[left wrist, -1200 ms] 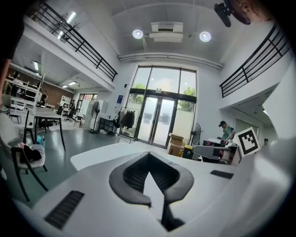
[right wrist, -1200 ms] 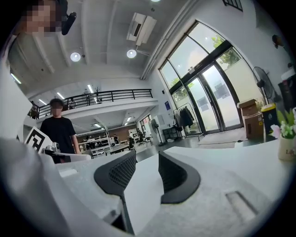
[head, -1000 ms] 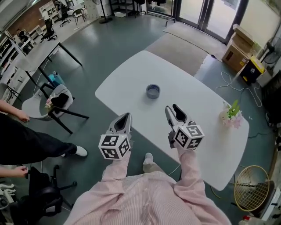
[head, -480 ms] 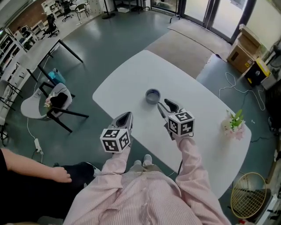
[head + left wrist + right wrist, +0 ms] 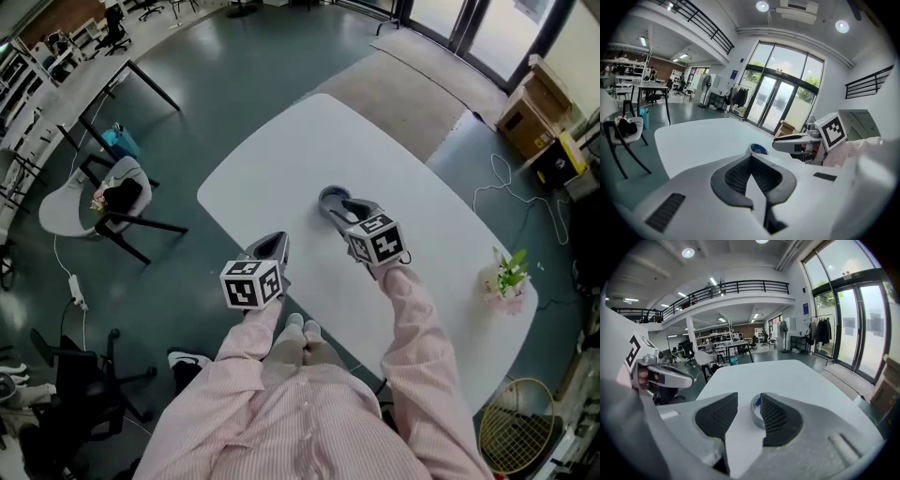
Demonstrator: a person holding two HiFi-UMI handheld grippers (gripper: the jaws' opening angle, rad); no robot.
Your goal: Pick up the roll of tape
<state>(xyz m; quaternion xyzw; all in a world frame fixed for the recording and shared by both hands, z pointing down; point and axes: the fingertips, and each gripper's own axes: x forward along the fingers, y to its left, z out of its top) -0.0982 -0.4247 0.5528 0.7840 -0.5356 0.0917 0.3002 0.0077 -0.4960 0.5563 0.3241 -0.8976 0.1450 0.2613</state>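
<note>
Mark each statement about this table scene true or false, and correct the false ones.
1. The roll of tape lies on the white table. True.
2. The right tongs are shut on the tape. False: their jaws stand apart, and the tape shows just beyond them, not gripped.
3. The left tongs are shut, with nothing between them. True.
4. The potted plant stands right beside the left tongs. False: it stands at the table's right-hand edge, away from both tongs.
</note>
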